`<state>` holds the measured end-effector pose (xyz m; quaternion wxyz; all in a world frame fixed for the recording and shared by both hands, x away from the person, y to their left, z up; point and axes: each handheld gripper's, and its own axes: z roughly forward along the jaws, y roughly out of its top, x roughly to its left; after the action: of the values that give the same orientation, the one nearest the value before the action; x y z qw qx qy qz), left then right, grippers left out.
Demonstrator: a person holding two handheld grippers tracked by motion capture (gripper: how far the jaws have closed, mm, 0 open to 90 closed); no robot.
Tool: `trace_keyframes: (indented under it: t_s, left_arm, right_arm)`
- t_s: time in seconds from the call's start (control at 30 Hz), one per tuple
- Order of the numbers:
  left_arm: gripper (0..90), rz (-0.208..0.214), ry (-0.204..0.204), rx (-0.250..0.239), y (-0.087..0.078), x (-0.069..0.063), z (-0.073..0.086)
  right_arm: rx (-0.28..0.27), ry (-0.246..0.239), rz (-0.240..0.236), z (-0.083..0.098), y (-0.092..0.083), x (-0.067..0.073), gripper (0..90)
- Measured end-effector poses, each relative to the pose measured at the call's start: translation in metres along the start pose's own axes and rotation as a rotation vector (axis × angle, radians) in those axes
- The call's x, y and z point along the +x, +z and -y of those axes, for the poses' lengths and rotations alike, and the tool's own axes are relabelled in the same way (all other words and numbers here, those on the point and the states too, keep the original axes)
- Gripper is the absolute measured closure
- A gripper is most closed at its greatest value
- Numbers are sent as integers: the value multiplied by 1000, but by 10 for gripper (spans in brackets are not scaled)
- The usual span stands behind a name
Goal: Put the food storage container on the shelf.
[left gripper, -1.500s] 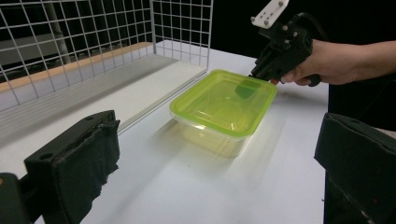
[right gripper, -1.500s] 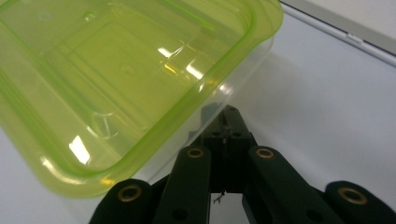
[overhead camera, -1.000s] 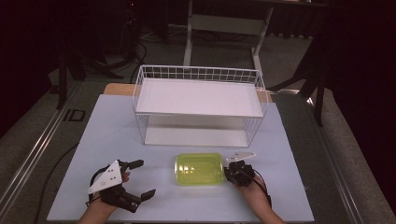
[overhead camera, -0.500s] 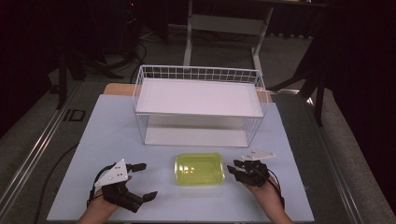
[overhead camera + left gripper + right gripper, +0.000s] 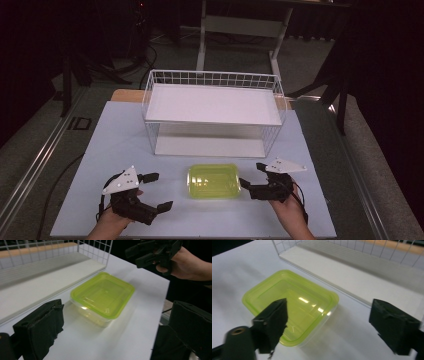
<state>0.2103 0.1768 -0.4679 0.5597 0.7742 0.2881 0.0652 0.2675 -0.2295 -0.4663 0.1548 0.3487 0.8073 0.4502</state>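
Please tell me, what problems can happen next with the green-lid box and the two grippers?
1. The right gripper has just been opening and nothing is between its jaws; they stand close to the box, so a careless move may push it across the smooth table.
2. The left gripper is open and apart from the box; a one-sided grip may tilt it.
3. The wire basket stands just behind, so a lifted box may hit its rim.

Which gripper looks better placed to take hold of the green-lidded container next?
Probably the right. The right gripper sits just off the container, jaws having just opened toward its edge with nothing between them. The left gripper, also open, lies farther away.
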Motion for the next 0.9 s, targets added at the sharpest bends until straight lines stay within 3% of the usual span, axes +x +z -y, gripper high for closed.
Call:
trace_keyframes:
  t_s: [0.1, 0.2, 0.23, 0.3, 0.43, 0.5, 0.57, 0.6, 0.63, 0.73, 0.83, 0.9]
  left_arm:
    - [7, 8, -4, 15, 2, 0, -5]
    - [7, 12, 0, 39, 4, -1, -9]
    - [7, 14, 6, 70, 7, -2, -12]
    - [7, 7, 18, 104, 14, -4, -17]
    - [7, -15, 24, 107, 20, -4, -21]
    - [7, -39, -5, 95, 22, -3, -23]
    - [7, -32, -67, 85, 25, 2, -26]
    - [7, -18, -93, 79, 26, 5, -27]
    - [7, -10, -111, 75, 28, 7, -28]
    - [7, 6, -119, 61, 33, 12, -29]
    - [7, 12, -138, 80, 39, 17, -30]
    - [7, 12, -172, 92, 46, 22, -31]
  right_arm:
    - [8, -33, -5, -5, -3, 3, 198]
    - [16, -26, -20, -8, -4, 3, 199]
    - [5, -29, -31, -9, -5, 4, 199]
    - [-4, -76, -6, -15, -8, 7, 199]
    - [-6, -66, 10, -19, -11, 8, 170]
    - [8, -53, 4, -21, -10, 8, 144]
    - [25, -25, -41, -23, -6, 6, 142]
    - [25, -25, -41, -23, -6, 6, 142]
    - [37, 5, -82, -23, -3, 5, 142]
    - [58, 40, -108, -22, 3, 2, 142]
    - [93, 82, -129, -21, 9, 0, 138]
    - [127, 151, -137, -20, 19, -4, 124]
